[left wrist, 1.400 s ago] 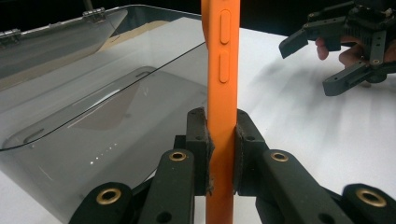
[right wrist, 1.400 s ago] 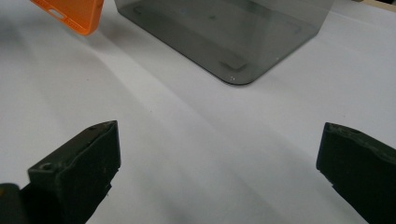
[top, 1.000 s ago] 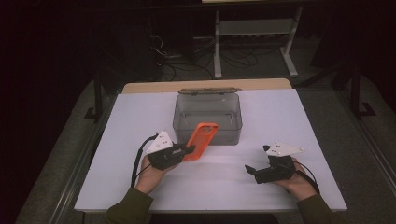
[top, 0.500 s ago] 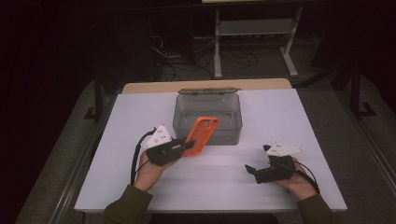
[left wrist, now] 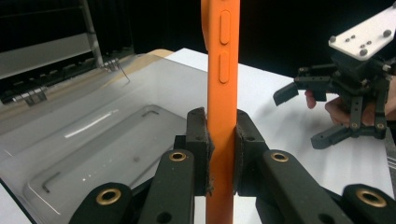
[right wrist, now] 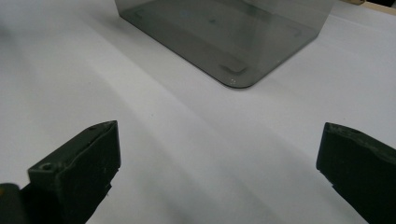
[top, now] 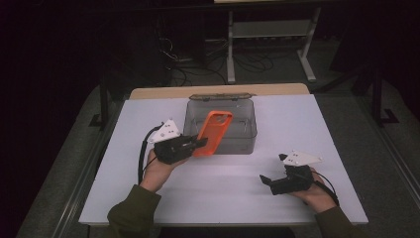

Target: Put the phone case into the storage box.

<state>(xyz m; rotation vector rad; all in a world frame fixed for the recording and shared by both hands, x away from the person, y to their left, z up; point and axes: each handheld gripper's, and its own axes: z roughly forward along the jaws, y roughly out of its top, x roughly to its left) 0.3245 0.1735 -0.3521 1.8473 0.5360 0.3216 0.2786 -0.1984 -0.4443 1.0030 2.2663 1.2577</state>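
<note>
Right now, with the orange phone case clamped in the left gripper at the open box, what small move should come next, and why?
Probably carry the orange phone case a little farther over the clear plastic box and lower it. The left gripper pinches its lower end upright, the box lies open below, and the right gripper rests open, apart.

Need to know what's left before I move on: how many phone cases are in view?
1. The orange phone case is clamped edge-on in the left gripper, above the open clear box. Inside the box I see no other case.
</note>
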